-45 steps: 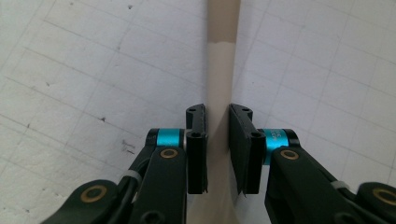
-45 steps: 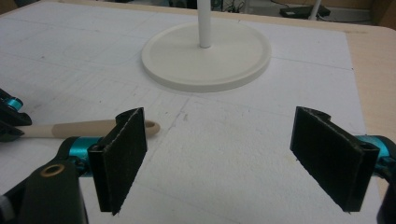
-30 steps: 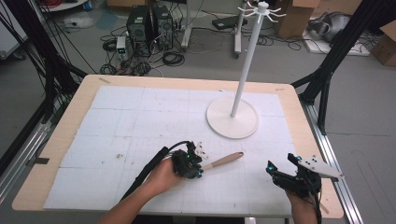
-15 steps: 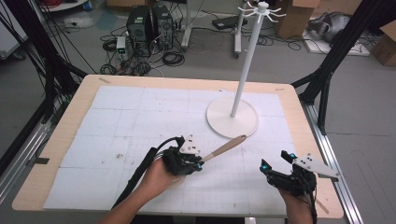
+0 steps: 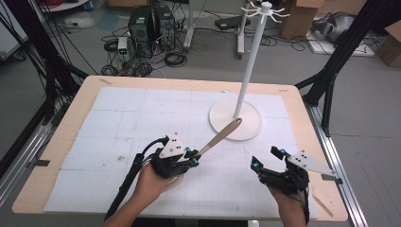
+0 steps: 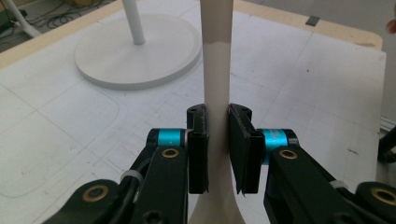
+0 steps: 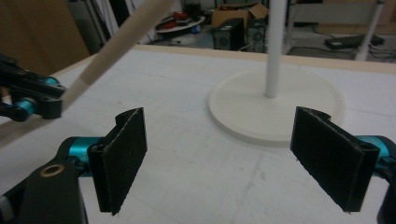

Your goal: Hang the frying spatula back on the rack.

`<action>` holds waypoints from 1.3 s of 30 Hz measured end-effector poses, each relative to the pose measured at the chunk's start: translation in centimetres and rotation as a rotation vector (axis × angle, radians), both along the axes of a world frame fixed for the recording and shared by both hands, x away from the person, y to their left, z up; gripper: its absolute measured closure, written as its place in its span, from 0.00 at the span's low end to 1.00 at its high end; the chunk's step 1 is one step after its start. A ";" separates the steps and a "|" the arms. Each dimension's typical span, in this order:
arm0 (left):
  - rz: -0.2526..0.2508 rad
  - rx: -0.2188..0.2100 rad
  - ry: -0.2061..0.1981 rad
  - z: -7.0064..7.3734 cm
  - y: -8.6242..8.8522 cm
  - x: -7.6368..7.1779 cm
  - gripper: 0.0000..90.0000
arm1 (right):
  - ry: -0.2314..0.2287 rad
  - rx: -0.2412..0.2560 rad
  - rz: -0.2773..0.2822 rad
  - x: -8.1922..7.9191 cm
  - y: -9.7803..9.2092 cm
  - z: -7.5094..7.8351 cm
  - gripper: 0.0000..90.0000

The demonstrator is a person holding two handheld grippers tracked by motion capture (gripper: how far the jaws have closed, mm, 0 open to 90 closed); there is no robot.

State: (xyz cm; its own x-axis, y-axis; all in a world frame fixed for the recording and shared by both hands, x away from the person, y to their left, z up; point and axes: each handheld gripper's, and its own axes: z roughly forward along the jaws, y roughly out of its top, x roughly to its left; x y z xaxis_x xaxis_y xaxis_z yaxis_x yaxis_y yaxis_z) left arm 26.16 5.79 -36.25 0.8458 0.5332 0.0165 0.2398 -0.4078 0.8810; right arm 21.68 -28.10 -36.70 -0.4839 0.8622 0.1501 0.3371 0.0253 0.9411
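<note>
White gridded table (image 5: pixel 113 118), cables beyond. Left tool (image 5: pixel 189 158) is clamped on the wooden spoon (image 5: pixel 222 135), its handle slanting up and away toward the rack (image 5: pixel 235 119) just past its tip. Right tool (image 5: pixel 267 158) hangs spread wide, empty, off to the spoon's right, well apart.

Probably lab: computers (image 5: pixel 152 23), floor cables (image 5: pixel 172 59).
</note>
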 end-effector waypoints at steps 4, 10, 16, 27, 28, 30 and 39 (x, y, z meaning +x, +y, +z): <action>0.001 -0.003 -0.015 0.1 -0.1 -0.6 0.86 | -0.062 0.015 0.057 0.0 1.9 1.0 0.20; -0.004 -0.002 -0.035 0.1 -0.5 -1.0 0.86 | -0.053 0.053 0.117 1.3 5.1 1.7 0.21; -0.010 0.000 -0.045 0.0 -0.9 -1.3 0.86 | -0.031 0.125 0.134 3.0 7.3 1.2 0.29; -0.012 -0.003 -0.065 0.3 -0.7 -1.8 0.86 | -0.067 0.216 0.126 3.8 7.5 2.0 0.60; -0.012 -0.008 -0.065 0.3 -0.7 -1.9 0.86 | -0.072 0.217 0.138 3.7 7.5 2.2 0.61; -0.012 -0.016 -0.065 0.4 -0.6 -1.9 0.86 | -0.071 0.217 0.148 3.6 7.7 2.7 0.63; -0.036 -0.091 -0.060 1.2 0.1 -2.1 0.86 | -0.120 0.242 0.215 3.0 8.5 4.8 0.71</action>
State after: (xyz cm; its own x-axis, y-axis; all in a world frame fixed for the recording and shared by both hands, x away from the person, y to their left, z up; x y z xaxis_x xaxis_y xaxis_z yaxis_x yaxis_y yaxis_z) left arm 24.05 5.92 -35.06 0.8633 0.5042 0.0203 0.1725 -0.3326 0.9271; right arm 24.69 -19.65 -31.89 -0.6775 0.6846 0.2690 0.2346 -0.1455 0.9611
